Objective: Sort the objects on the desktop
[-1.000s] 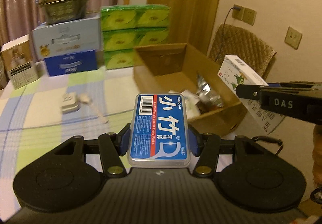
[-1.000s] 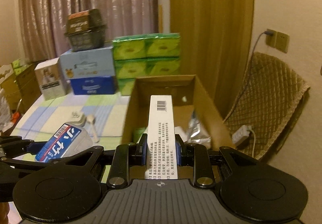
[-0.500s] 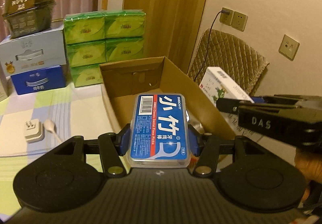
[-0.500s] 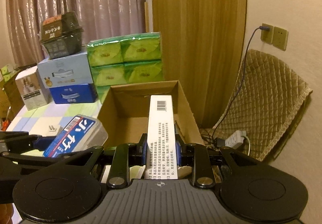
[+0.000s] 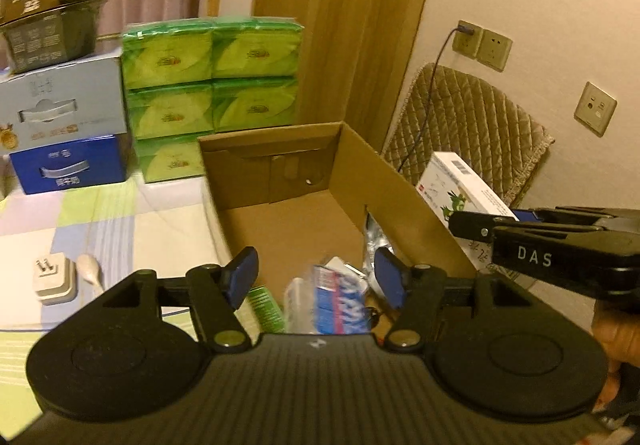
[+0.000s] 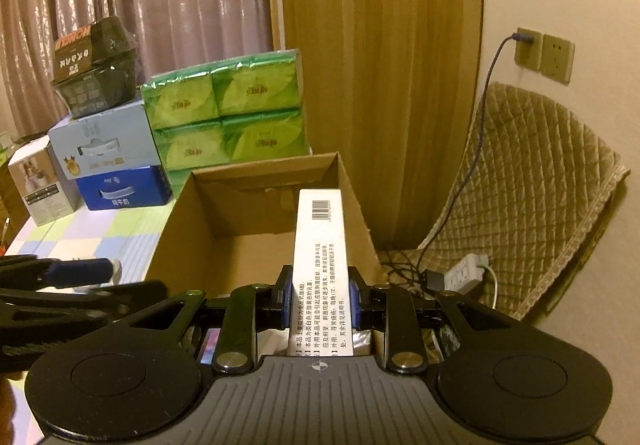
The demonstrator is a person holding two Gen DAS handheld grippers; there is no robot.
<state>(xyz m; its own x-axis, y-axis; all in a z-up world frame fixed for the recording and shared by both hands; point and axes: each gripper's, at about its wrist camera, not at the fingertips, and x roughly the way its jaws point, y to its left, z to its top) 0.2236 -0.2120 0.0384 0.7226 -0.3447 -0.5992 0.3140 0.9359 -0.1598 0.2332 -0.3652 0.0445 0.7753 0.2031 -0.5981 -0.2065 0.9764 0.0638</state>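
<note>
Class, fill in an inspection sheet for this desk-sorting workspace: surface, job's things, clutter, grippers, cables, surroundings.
Surface: checked tablecloth.
Job's things: floss box, blurred, in the carton; white box held above the carton.
Clutter: charger, tissue packs, stacked boxes.
Grippers: left gripper open, holding nothing; right gripper shut on white box.
Cables: cord from wall socket, power strip.
Surroundings: curtains, quilted chair.

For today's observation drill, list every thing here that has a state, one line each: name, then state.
Left claw: open, empty, over the carton.
Right claw: shut on the white box.
White box: held, pointing forward over the carton.
Floss case: blurred, below the left claw, in the carton.
Carton: open-topped, partly filled.
Charger: unplugged, on the cloth.
</note>
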